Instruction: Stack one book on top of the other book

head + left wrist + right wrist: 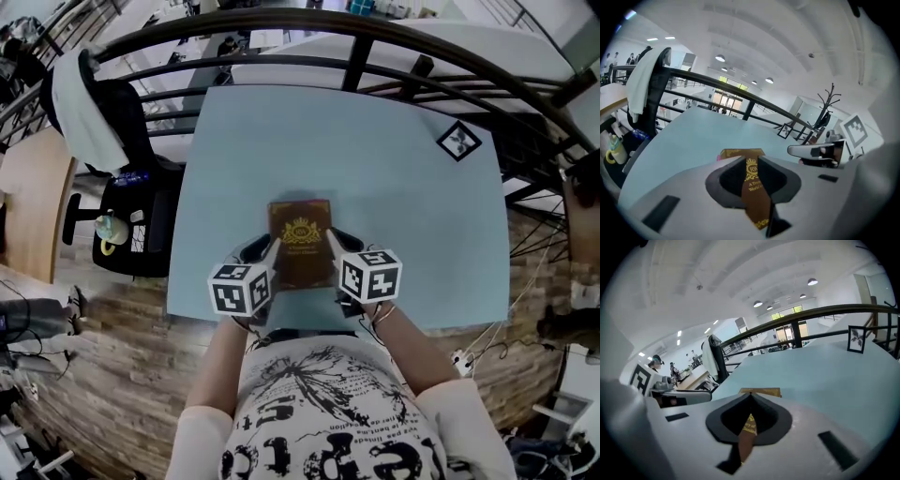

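Note:
A brown book (300, 234) with a gold crest lies flat near the front edge of the light blue table (375, 150). No second book shows clearly; a pink sliver (717, 157) peeks out at its left edge. My left gripper (270, 251) hovers over the book's left side, its jaws a narrow gap apart, and the cover (740, 153) shows through that gap with nothing pinched. My right gripper (332, 242) hovers over the right side with jaws shut to a slit, the book (761, 392) lying beyond them. Each gripper appears in the other's view.
A small framed marker card (458, 141) stands at the table's far right corner. A black chair (131, 141) draped with white cloth and a cup (111, 228) sit left of the table. A dark curved railing (356, 56) runs behind it. The wooden floor lies below the front edge.

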The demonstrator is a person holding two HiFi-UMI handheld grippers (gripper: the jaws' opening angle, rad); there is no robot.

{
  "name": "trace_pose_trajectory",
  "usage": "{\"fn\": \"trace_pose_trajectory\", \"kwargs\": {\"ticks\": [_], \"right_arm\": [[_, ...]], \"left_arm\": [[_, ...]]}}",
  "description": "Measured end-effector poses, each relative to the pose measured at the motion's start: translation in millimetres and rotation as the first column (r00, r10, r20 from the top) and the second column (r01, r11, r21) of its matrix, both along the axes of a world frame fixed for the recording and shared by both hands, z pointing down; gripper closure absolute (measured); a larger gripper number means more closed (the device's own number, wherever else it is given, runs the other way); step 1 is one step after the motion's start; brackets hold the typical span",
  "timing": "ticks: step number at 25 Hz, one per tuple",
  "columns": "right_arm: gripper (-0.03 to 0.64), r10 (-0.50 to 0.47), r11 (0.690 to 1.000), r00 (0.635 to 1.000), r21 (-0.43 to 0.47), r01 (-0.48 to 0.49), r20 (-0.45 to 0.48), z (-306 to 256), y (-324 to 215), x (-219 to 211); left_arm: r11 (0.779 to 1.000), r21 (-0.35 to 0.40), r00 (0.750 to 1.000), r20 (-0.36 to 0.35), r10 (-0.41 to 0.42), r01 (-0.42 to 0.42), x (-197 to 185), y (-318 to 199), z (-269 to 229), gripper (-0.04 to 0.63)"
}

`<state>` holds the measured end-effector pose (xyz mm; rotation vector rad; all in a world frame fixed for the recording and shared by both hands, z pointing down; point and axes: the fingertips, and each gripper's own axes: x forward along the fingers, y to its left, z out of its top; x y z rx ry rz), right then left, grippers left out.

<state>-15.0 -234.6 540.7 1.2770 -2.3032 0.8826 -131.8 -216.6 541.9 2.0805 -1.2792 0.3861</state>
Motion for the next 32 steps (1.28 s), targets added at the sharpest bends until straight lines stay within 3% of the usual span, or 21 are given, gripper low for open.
{"fn": "trace_pose_trajectory", "kwargs": {"ticks": [4,9,11,15,17,19,21,24,32], "right_arm": [[0.623,-0.022,0.994,1.000,0.107,0.021,0.009,-38.0,1.7,1.0],[0.623,-0.059,0.958,0.997,0.280,0.068,-0.041,-91.0,8.3,-0.3],[0.623,-0.074,0.920,0.995,0.380,0.092,-0.063,-116.2,12.3,-2.1],[0.623,-0.091,0.810,0.989,0.570,0.139,-0.113,-161.9,23.3,-5.2],[0.623,-0.105,0.754,0.986,0.636,0.163,-0.128,-180.3,30.5,-7.1],[0.624,-0.123,0.712,0.984,0.679,0.180,-0.131,-194.3,38.4,-8.2],[0.624,-0.141,0.678,0.982,0.711,0.186,-0.122,-206.3,44.9,-8.3],[0.624,-0.156,0.644,0.981,0.741,0.189,-0.114,-217.1,50.2,-7.2],[0.624,-0.150,0.655,0.983,0.734,0.180,-0.108,-210.3,42.0,3.6]], "left_arm": [[0.989,0.143,0.998,-0.052,0.038,-0.031,7.9,2.8,-44.9,0.568],[0.936,0.351,0.992,-0.099,0.078,-0.038,9.6,7.1,-112.7,0.580],[0.892,0.447,0.993,-0.064,0.098,-0.059,10.3,11.8,-139.2,0.580],[0.763,0.627,0.986,0.047,0.158,-0.153,20.8,27.7,-189.8,0.580],[0.718,0.675,0.983,0.064,0.174,-0.171,25.8,35.5,-210.7,0.580],[0.686,0.704,0.981,0.085,0.175,-0.183,28.6,43.2,-219.3,0.580],[0.677,0.711,0.980,0.103,0.169,-0.191,29.3,48.5,-221.0,0.580],[0.681,0.708,0.981,0.110,0.157,-0.189,29.6,49.1,-223.3,0.580],[0.684,0.706,0.983,0.130,0.132,-0.185,36.7,42.9,-227.3,0.580]]}}
